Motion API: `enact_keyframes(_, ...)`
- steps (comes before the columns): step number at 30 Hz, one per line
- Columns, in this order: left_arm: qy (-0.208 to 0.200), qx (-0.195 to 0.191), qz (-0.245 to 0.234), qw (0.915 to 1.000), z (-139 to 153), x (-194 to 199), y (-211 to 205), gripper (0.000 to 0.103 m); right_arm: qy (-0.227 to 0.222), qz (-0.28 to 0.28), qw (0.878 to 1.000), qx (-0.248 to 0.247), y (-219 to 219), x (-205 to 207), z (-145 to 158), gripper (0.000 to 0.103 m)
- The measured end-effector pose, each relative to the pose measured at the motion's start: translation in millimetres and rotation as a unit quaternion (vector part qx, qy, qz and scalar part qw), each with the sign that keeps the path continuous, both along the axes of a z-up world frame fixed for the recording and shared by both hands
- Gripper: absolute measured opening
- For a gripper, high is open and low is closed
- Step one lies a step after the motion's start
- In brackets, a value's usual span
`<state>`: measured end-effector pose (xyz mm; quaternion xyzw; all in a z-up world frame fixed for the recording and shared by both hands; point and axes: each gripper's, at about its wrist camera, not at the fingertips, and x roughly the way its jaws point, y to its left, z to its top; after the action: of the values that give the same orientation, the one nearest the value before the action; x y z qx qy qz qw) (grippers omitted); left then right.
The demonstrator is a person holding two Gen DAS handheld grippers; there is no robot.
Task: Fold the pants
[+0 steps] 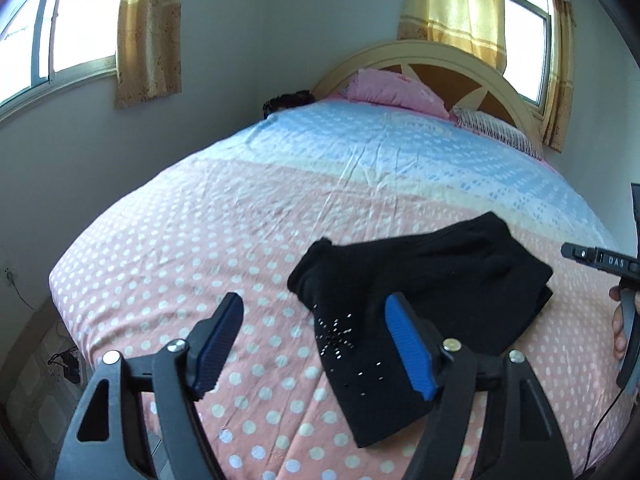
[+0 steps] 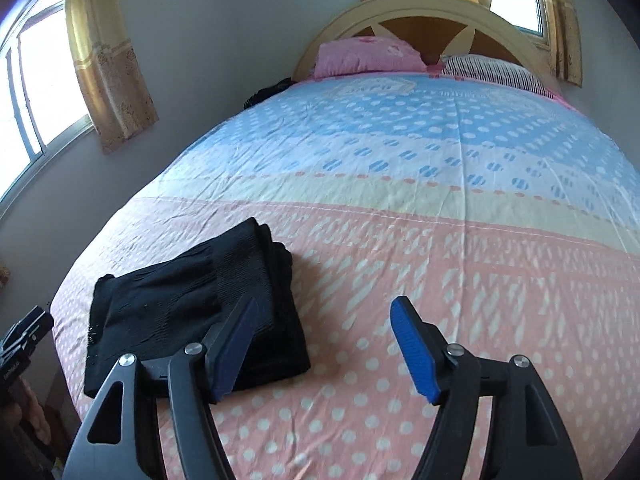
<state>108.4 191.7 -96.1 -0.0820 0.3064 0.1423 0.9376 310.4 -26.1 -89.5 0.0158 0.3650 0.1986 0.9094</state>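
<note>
Black pants [image 1: 420, 300] lie folded into a compact stack on the pink dotted bedspread, with small shiny studs near the front edge. They also show in the right wrist view [image 2: 192, 312] at the lower left. My left gripper [image 1: 314, 310] is open and empty, held just above the stack's left part. My right gripper [image 2: 324, 312] is open and empty, to the right of the stack, above bare bedspread. Its body shows at the right edge of the left wrist view [image 1: 600, 262].
The bed [image 2: 400, 208] fills both views, with a pink pillow [image 2: 368, 56] and a striped pillow [image 2: 492, 70] at the curved headboard [image 2: 424, 12]. Curtained windows [image 1: 60, 36] are on the far walls. The bed's left edge drops to the floor [image 1: 44, 360].
</note>
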Motion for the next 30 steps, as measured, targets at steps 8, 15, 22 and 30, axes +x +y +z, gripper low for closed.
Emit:
enact_keyframes(8,-0.078,0.015,-0.037,0.9962,54,-27,-31,0.093,-0.124,0.016,0.992,-0.001,-1,-105,65,0.078)
enact_keyframes(15,-0.124,0.033,-0.042,0.9908,85,-47,-43,0.101,-0.164,0.022,0.986,0.007,4,-139,94,0.078)
enact_keyframes(22,-0.133,0.032,-0.047,0.9895,90,-48,-46,0.102,-0.173,0.018,0.985,0.006,2,-151,96,0.079)
enact_keyframes(30,-0.128,0.035,-0.049,0.9899,85,-49,-55,0.102,-0.164,0.010,0.986,0.014,-6,-151,91,0.079)
